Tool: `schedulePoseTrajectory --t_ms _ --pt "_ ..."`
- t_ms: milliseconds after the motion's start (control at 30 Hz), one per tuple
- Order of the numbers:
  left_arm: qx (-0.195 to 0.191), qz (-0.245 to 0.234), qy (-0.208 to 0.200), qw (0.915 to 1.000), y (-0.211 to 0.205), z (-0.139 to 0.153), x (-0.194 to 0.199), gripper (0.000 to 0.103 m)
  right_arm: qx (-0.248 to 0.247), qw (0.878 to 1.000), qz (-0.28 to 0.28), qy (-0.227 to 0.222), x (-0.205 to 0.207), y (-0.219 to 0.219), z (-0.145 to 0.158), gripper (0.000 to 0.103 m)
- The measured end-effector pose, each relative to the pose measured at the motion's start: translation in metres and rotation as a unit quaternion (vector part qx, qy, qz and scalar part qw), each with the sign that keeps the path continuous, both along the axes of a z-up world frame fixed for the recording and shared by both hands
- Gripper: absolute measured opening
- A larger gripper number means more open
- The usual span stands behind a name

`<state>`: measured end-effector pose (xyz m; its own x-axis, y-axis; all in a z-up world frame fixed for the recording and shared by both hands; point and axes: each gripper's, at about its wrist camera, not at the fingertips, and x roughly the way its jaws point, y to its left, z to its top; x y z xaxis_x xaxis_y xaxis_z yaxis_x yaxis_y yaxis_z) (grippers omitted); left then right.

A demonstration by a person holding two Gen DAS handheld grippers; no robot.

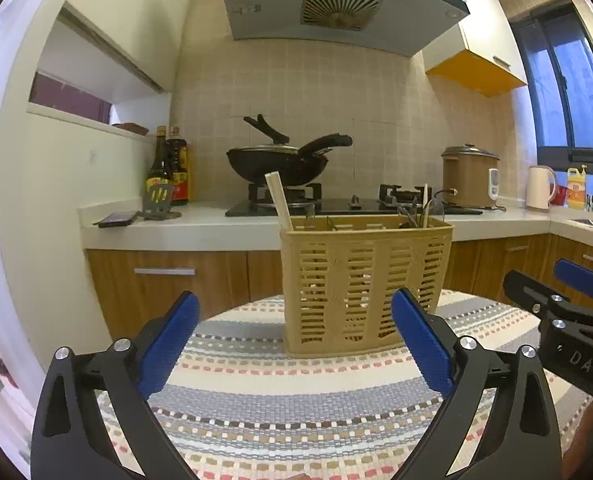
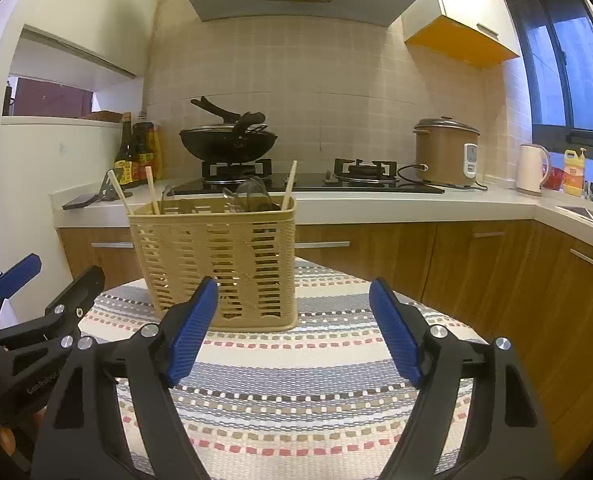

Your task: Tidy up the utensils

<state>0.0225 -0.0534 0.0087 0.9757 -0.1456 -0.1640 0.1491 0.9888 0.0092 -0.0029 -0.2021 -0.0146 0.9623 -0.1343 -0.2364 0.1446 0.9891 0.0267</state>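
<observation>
A tan slotted plastic utensil basket (image 1: 366,282) stands on a round table with a striped woven cloth (image 1: 280,400). Pale chopsticks (image 1: 279,202) stick up from its left end, and dark metal utensils (image 1: 414,212) from its right end. My left gripper (image 1: 294,312) is open and empty, just in front of the basket. In the right wrist view the basket (image 2: 214,260) stands ahead and left, with chopsticks (image 2: 150,190) and another stick (image 2: 289,184) poking out. My right gripper (image 2: 294,302) is open and empty above the cloth (image 2: 296,400).
A kitchen counter (image 1: 200,228) runs behind the table, with a gas hob, a black wok (image 1: 276,162), sauce bottles (image 1: 168,168), a phone on a stand (image 1: 118,218), a rice cooker (image 1: 470,176) and a kettle (image 1: 540,188). Wooden cabinets stand below.
</observation>
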Motion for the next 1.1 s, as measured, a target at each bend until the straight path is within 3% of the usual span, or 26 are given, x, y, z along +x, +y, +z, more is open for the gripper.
schedulePoseTrajectory --t_ms 133,267,633,1100 --pt "-0.014 0.001 0.035 0.9993 0.006 -0.006 0.014 0.095 0.015 1.0 -0.004 0.012 0.005 -0.006 -0.004 0.078" --pt "-0.033 0.01 0.041 0.9986 0.013 -0.006 0.016 0.095 0.009 1.0 -0.004 0.015 0.006 -0.004 -0.006 0.078" --pt "-0.009 0.035 0.035 0.9987 0.004 -0.006 0.011 0.096 0.011 1.0 -0.016 0.019 0.006 -0.007 -0.006 0.08" --pt "0.006 0.047 0.057 0.9972 -0.002 -0.008 0.015 0.096 0.009 0.999 -0.015 0.028 0.008 -0.007 -0.008 0.081"
